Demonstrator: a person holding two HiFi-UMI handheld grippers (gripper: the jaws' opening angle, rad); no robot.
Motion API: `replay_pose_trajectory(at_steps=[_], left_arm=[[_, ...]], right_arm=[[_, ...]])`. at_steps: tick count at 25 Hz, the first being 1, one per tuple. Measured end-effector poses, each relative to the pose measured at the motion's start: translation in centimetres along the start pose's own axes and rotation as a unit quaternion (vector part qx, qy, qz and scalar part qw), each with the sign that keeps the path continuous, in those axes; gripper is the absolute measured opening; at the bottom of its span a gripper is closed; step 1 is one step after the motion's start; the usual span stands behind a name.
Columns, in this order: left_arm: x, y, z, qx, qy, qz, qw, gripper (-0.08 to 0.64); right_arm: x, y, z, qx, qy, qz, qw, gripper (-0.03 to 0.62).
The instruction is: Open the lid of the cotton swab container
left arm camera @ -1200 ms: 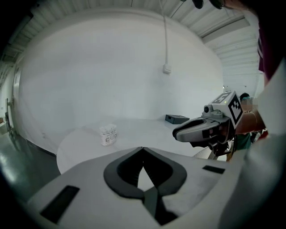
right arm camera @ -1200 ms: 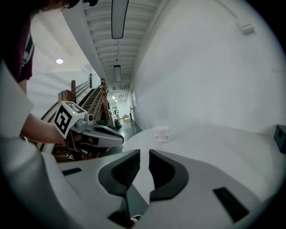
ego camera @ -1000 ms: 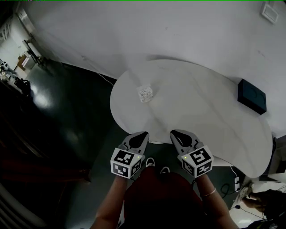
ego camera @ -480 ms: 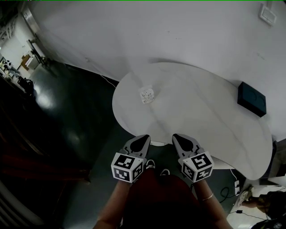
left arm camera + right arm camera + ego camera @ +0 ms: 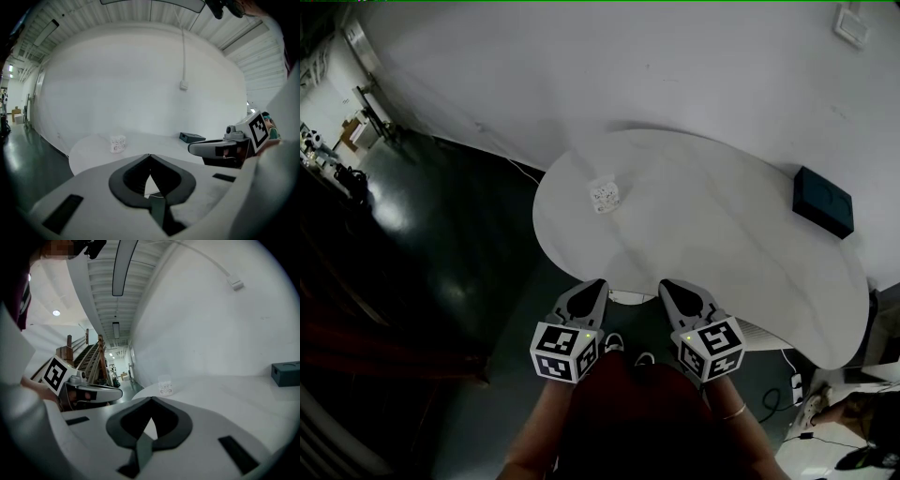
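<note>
Wooden stairs (image 5: 89, 357) in right gripper view not left, swab container (image 5: 165, 385) in both

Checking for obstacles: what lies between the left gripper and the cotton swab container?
Only bare tabletop between left gripper and cotton swab container, in the head view.

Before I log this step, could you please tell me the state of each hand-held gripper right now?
Left hand-held gripper: closed, empty.
Right hand-held gripper: closed, empty.

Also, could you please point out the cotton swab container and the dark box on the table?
cotton swab container (image 5: 605, 195), head view, middle of its body
dark box (image 5: 823, 202), head view, its top face
</note>
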State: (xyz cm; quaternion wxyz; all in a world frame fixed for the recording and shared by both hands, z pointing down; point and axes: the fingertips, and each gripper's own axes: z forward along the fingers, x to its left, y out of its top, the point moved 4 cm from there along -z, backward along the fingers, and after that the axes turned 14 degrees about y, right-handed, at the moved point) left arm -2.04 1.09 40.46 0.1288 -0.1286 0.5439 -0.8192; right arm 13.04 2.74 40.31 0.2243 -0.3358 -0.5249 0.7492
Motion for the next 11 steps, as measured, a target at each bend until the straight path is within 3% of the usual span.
replay_pose_trajectory(at_steps=[11], left_arm=[[0.5,-0.5,-1.7,-0.014,0.015,-0.006,0.9998,0.026]], right_arm=[[0.8,-0.3,-1.0,-0.009,-0.015,0.010,1.000,0.015]])
